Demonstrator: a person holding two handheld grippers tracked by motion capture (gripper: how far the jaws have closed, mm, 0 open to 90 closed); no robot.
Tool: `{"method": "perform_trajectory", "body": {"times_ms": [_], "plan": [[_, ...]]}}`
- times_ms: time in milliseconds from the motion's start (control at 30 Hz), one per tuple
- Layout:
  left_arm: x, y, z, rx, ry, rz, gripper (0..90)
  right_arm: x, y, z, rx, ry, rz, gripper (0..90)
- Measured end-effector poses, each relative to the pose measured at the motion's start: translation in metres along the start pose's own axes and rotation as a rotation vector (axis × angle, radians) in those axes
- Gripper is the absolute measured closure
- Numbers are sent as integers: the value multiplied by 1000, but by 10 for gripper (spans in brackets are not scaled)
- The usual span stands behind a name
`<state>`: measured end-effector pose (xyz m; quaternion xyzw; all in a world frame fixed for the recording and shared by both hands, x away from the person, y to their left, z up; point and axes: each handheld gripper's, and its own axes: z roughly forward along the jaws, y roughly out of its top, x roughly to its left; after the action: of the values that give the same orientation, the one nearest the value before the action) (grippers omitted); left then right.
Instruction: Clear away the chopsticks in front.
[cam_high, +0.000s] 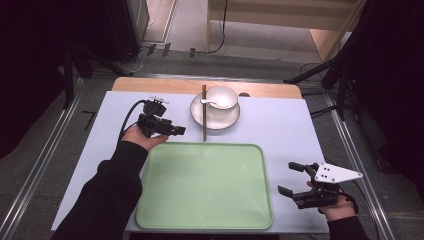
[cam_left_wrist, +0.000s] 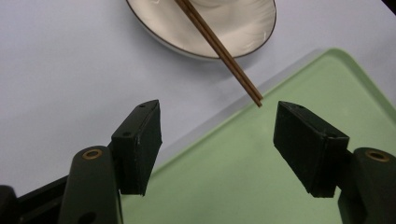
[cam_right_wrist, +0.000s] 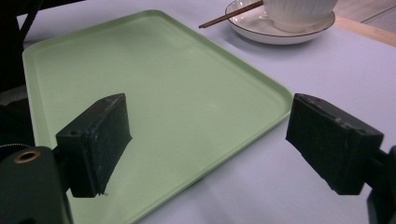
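The big green tray (cam_high: 205, 186) lies on the bench, bare. Behind it sits the plate (cam_high: 215, 117) with the bowl (cam_high: 221, 97). The chopsticks (cam_high: 204, 114) lean on the plate — tips just ahead of my left fingers (cam_left_wrist: 140, 144), spread wide. I should pinch both sticks together. My right fingers (cam_right_wrist: 95, 142) wait, spread too.

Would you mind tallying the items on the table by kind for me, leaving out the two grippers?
Tray: 1, green
Plate: 1, white with a dark rim
Bowl: 1, white, standing on the plate
Spoon: 1, white, in the bowl
Chopsticks: 1 pair, brown, lying across the plate's edge
Total: 5 kinds, 5 items, counting the pair as one
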<state>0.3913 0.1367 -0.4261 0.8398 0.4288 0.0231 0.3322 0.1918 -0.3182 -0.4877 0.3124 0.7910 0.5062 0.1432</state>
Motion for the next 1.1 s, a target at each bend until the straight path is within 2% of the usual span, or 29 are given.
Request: {"method": "perform_trajectory", "body": {"times_ms": [67,133,367,433,500,533,600,733,800,867,967,1100], "plan": [[-1,11,9,-6,10,-9,332,0,0,0,1,1,1,143],[-2,18,15,2,27,1,332,0,0,0,2,1,-1,143],[-4,35,34,9,68,7,333,0,0,-1,-1,4,-1,143],[-4,41,43,-22,76,-11,333,0,0,-1,-3,5,-2,143],[-4,43,47,-17,84,0,335,0,-1,-1,-4,6,-3,143],[-4,47,54,-1,97,12,340,0,-1,-1,-5,6,-4,143],[-4,49,58,4,98,4,344,0,-1,-1,-5,6,-5,143],[-2,56,71,2,95,-38,361,0,-1,-2,-8,5,-3,143],[-3,59,76,7,112,-34,374,0,-1,-2,-6,6,-4,143],[-4,65,84,15,127,-50,375,0,-1,-2,-6,6,-2,143],[-4,67,90,4,134,-64,376,0,-1,-2,-8,7,-3,143],[0,66,98,14,130,-87,378,0,-2,-2,-10,7,-2,143]]}}
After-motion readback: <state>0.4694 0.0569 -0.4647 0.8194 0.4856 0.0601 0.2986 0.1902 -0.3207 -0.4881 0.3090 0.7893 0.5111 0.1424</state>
